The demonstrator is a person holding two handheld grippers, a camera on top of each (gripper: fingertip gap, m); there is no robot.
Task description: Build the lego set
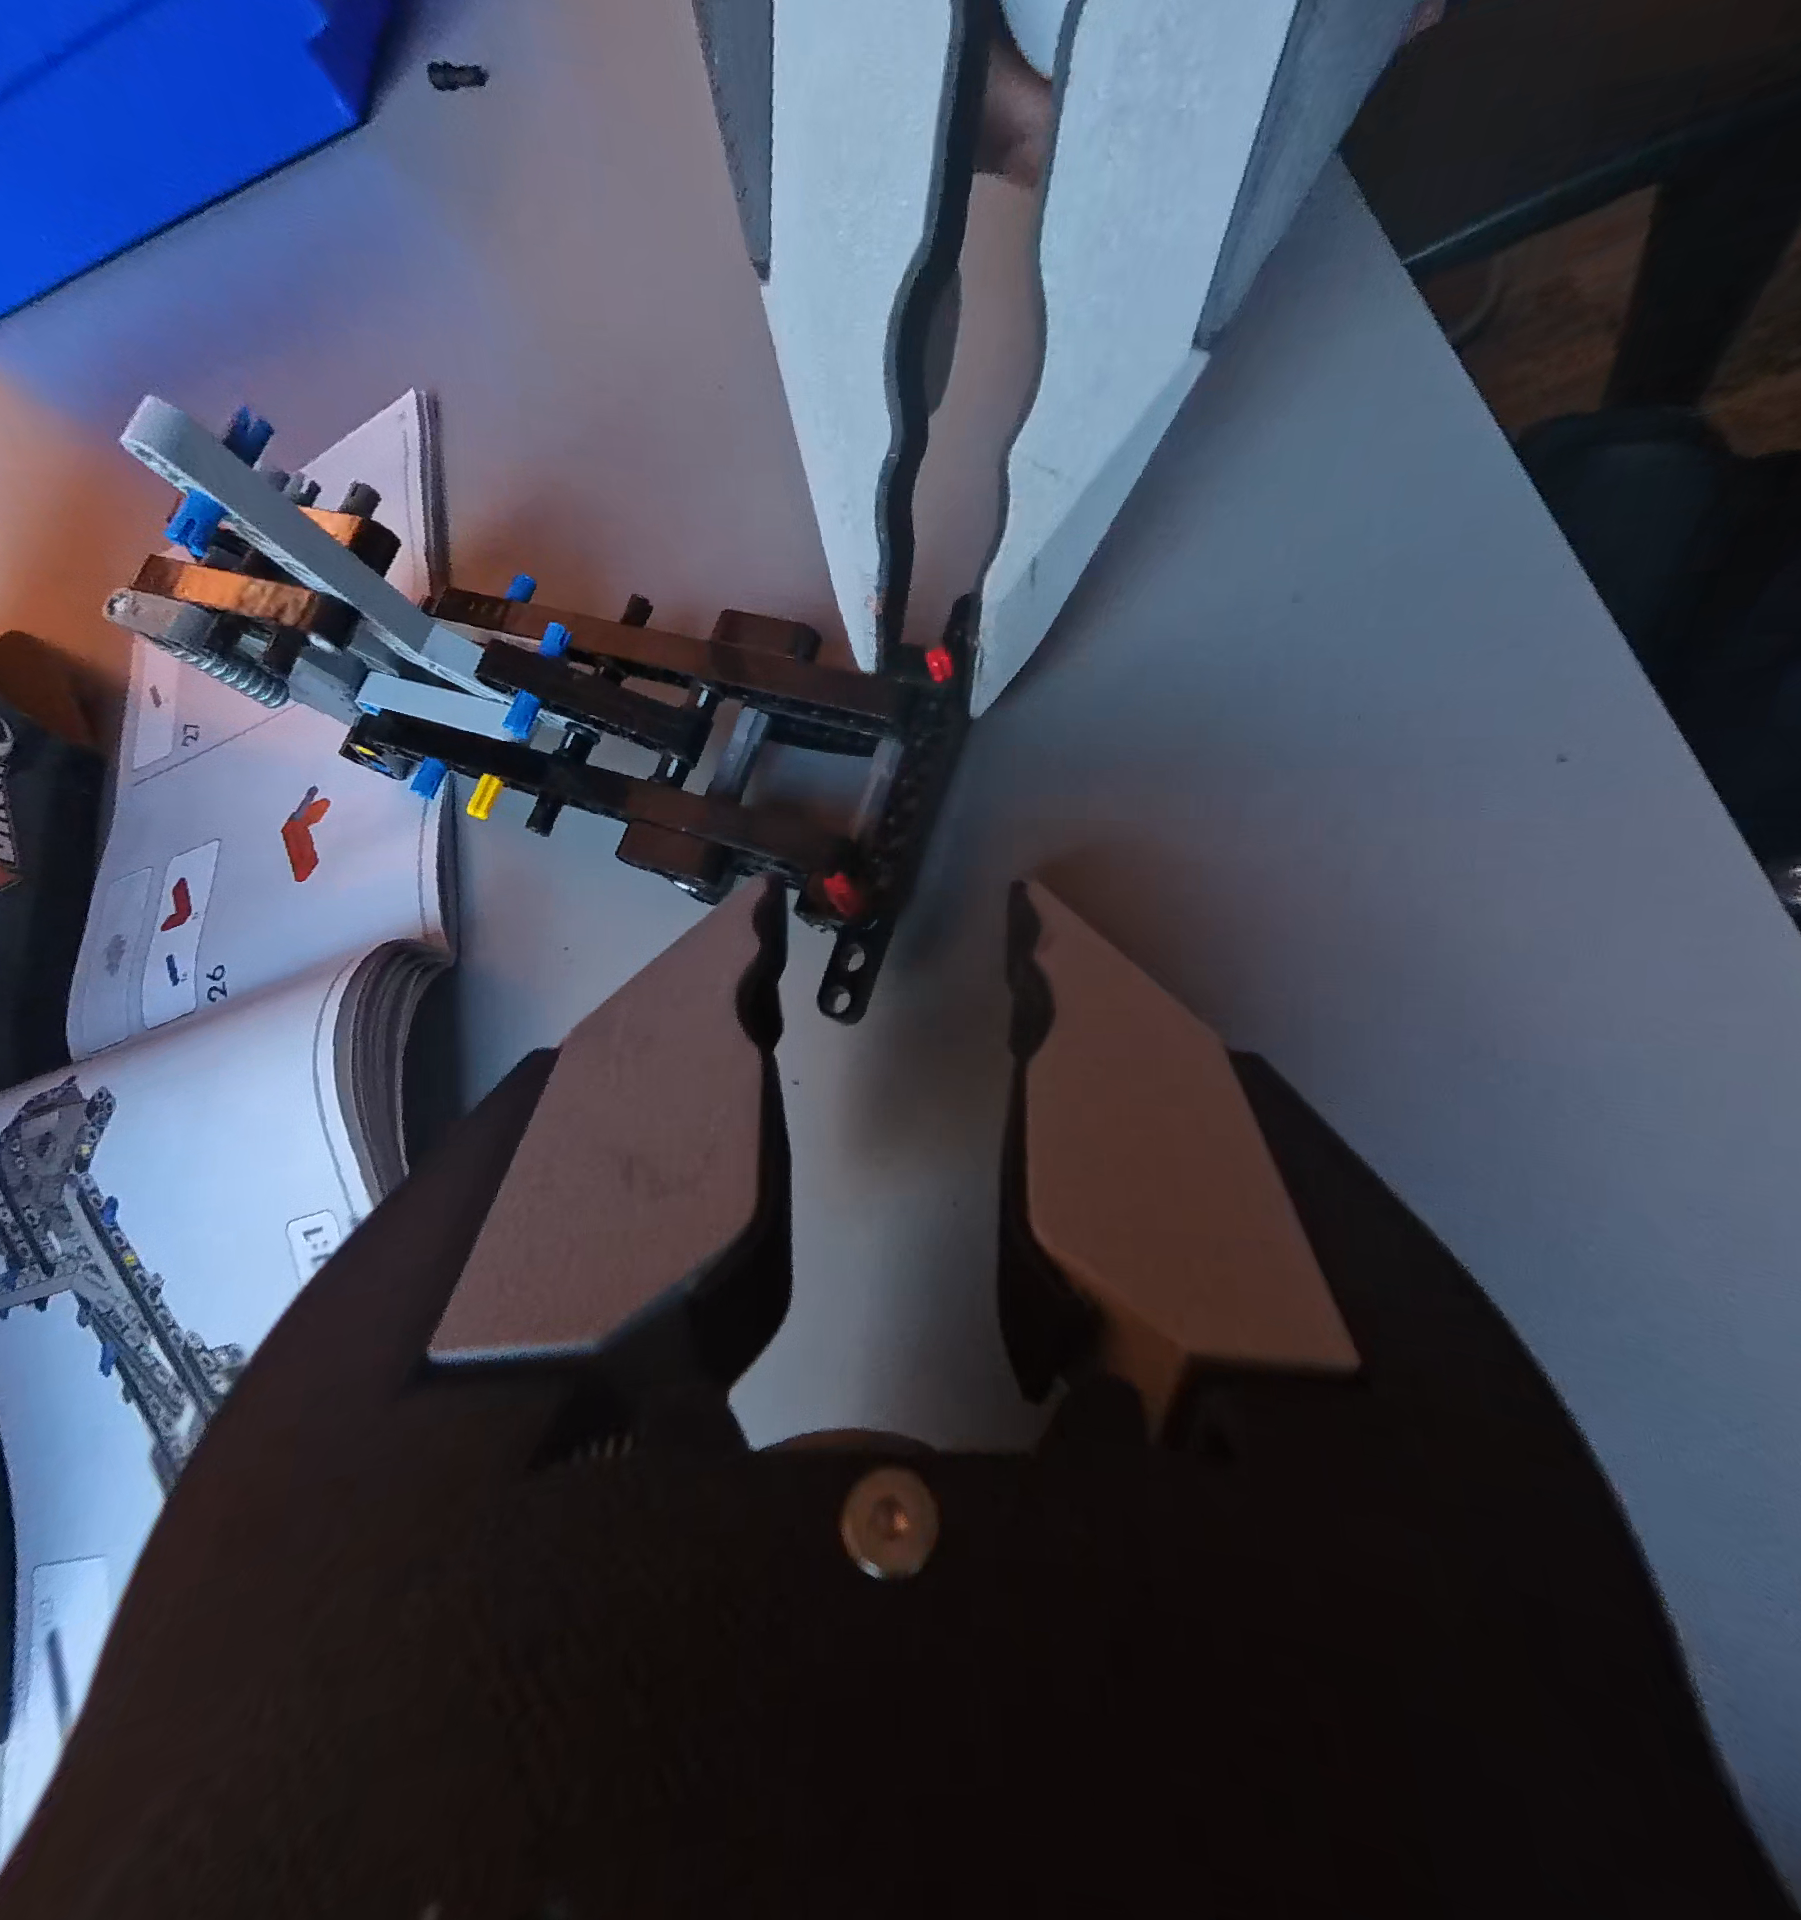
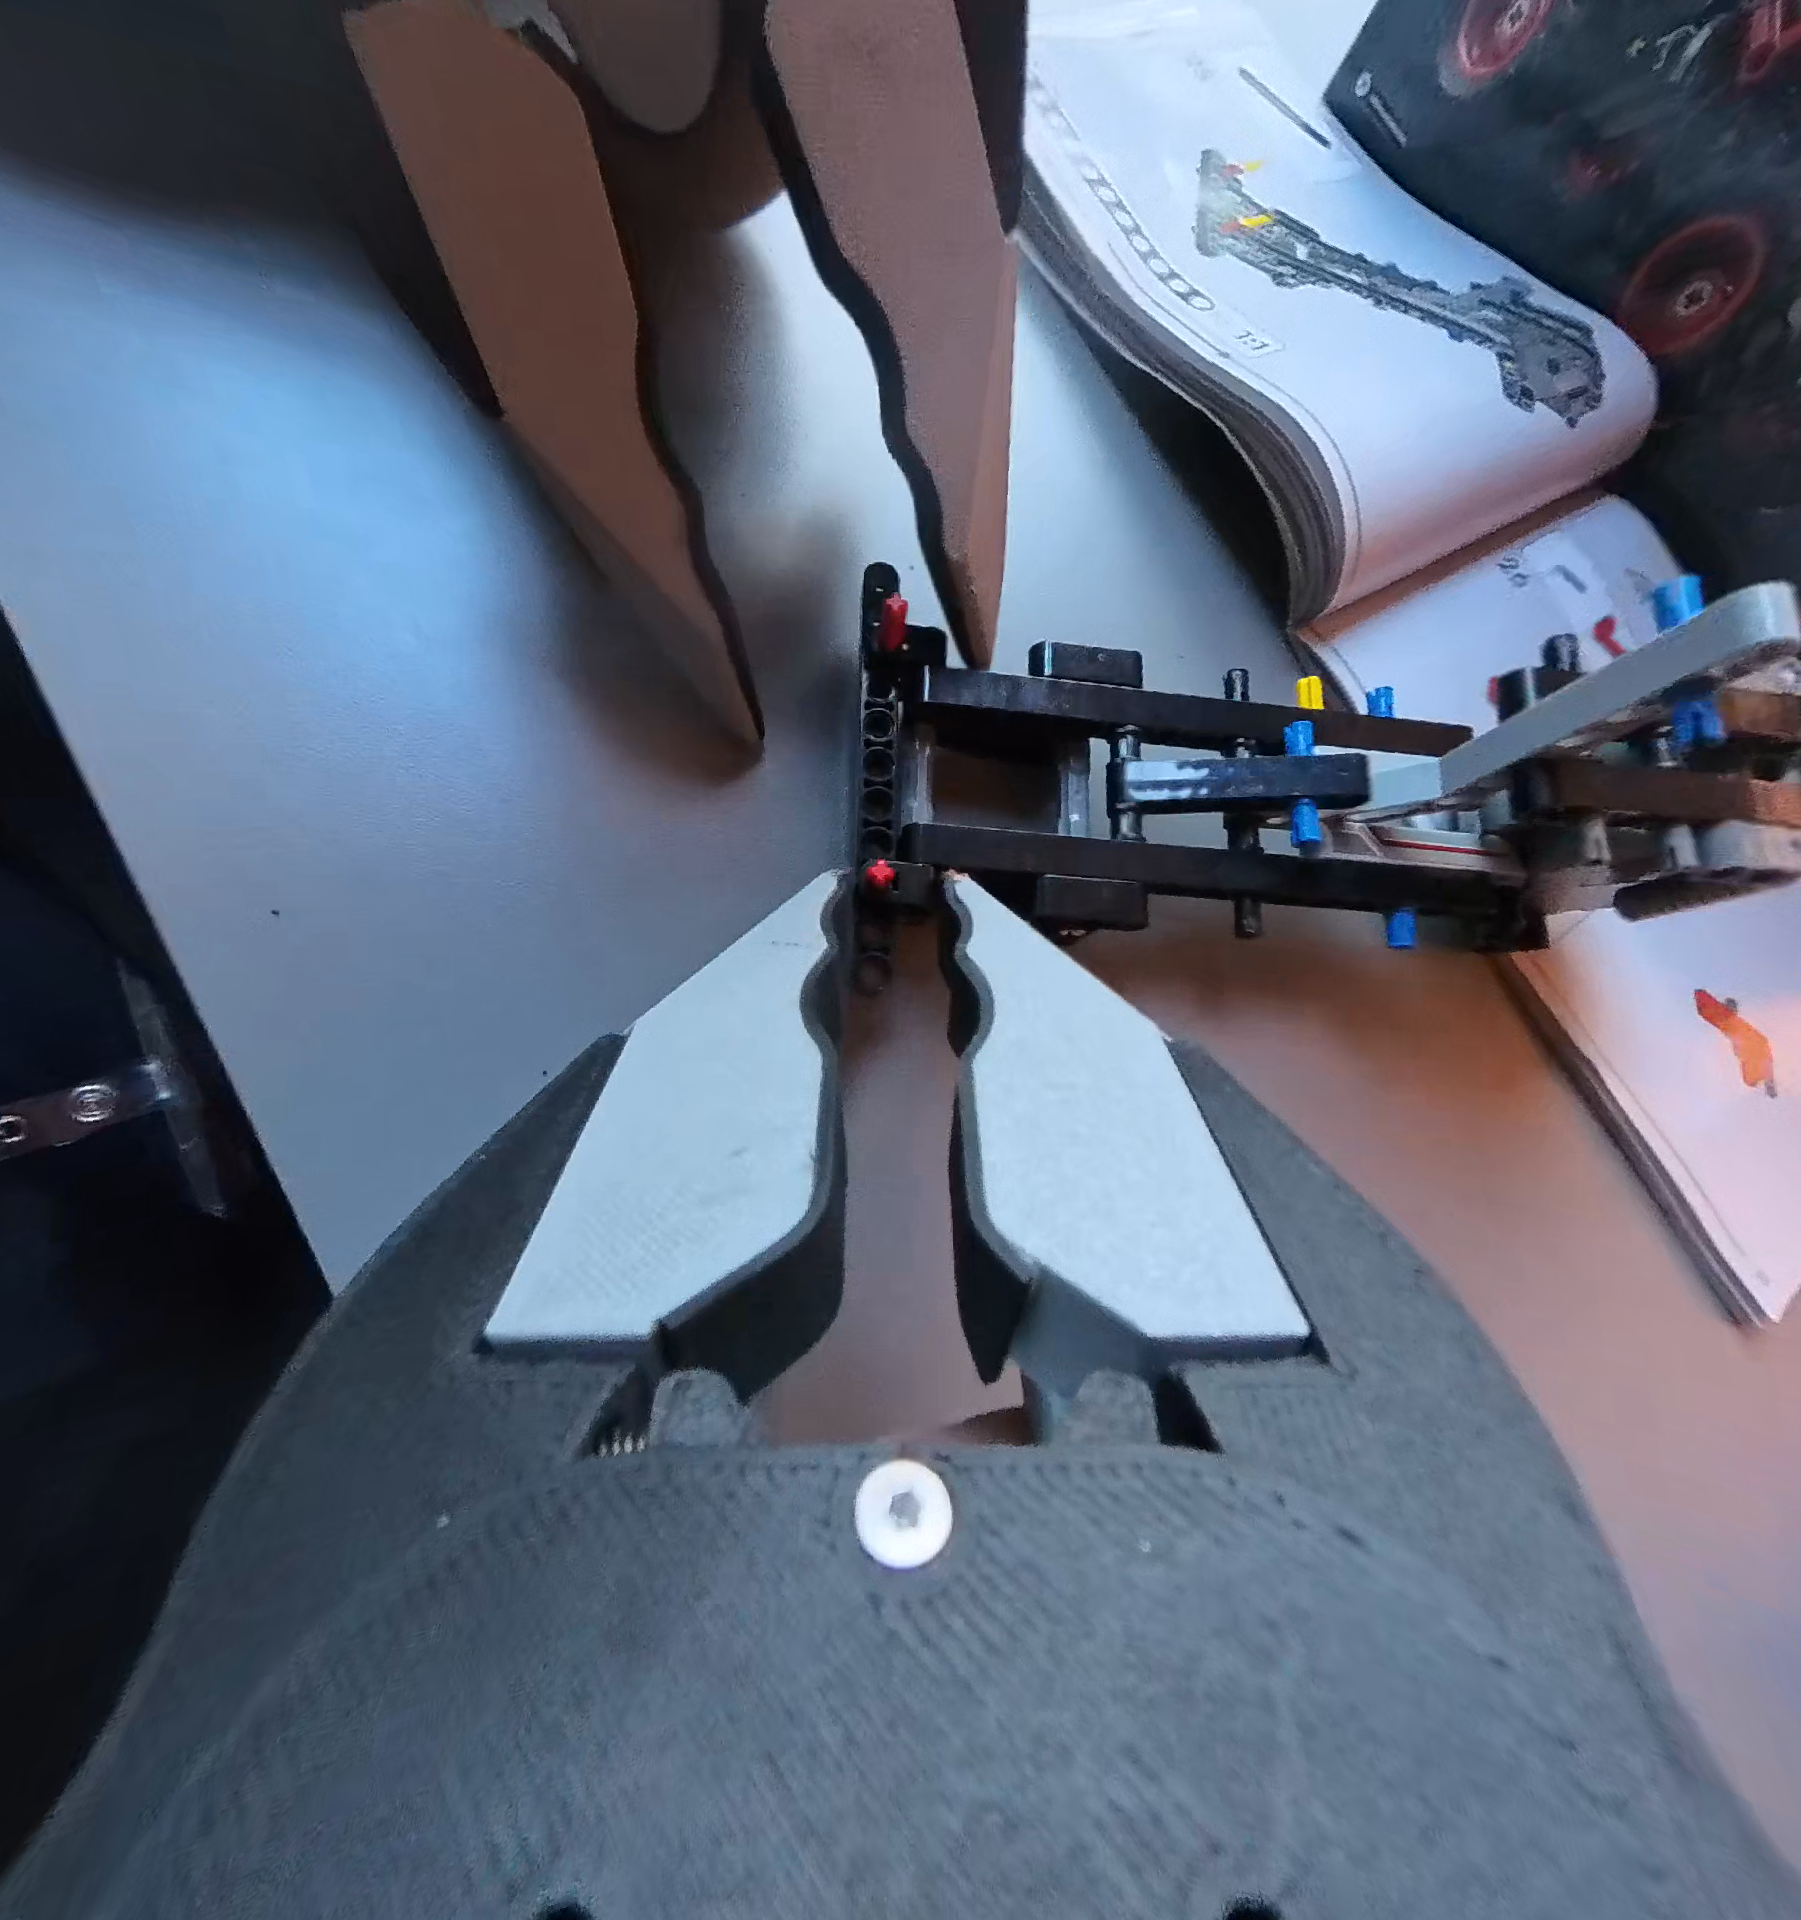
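The lego model (image 1: 667,727) is a long frame of black and grey beams with blue, yellow and red pins, lying on the table. A black cross beam (image 1: 911,790) with two red pins closes its near end. My left gripper (image 1: 896,904) is open, its tan fingers on either side of one tip of that beam, not closed on it. My right gripper (image 2: 893,888) has grey fingers and is shut on the other tip of the cross beam (image 2: 878,769), beside a red pin (image 2: 880,876). The model (image 2: 1187,790) stretches away to the right. The two grippers face each other across the beam.
An open instruction booklet (image 1: 252,935) lies under the model's far end and also shows in the right wrist view (image 2: 1447,364). A dark set box (image 2: 1654,208) sits beyond it. A blue box (image 1: 148,135) stands at the back. The table edge (image 1: 1602,520) runs close by.
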